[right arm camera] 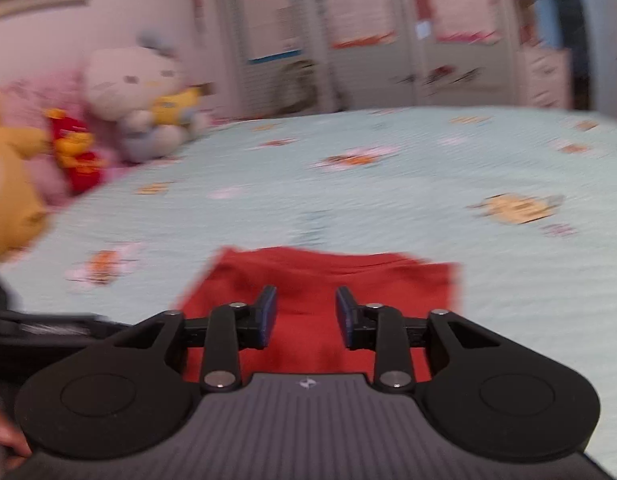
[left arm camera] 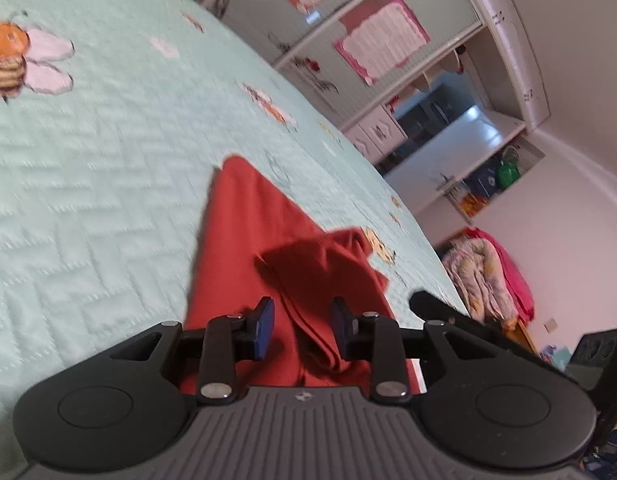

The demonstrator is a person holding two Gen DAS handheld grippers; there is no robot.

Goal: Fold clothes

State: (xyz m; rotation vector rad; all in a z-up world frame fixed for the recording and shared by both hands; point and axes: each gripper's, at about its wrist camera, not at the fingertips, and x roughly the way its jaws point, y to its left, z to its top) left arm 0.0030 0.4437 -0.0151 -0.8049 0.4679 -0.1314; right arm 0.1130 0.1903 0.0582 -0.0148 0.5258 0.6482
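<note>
A red garment (left arm camera: 248, 240) lies on the pale green quilted bedspread (left arm camera: 88, 160). In the left wrist view one part of it is folded over into a raised flap (left arm camera: 328, 264), and a fold ridge runs between the fingers. My left gripper (left arm camera: 302, 322) hovers open just above the cloth, its blue pads apart. In the right wrist view the same red garment (right arm camera: 328, 280) lies flat with a straight far edge. My right gripper (right arm camera: 306, 316) is open over its near part, holding nothing. The frames are blurred by motion.
Plush toys (right arm camera: 132, 96) sit at the head of the bed on the left. A white wardrobe (right arm camera: 368, 32) stands beyond the bed. A pile of bedding (left arm camera: 488, 276) lies past the bed's edge. The other gripper's black body (left arm camera: 440, 308) shows at the right.
</note>
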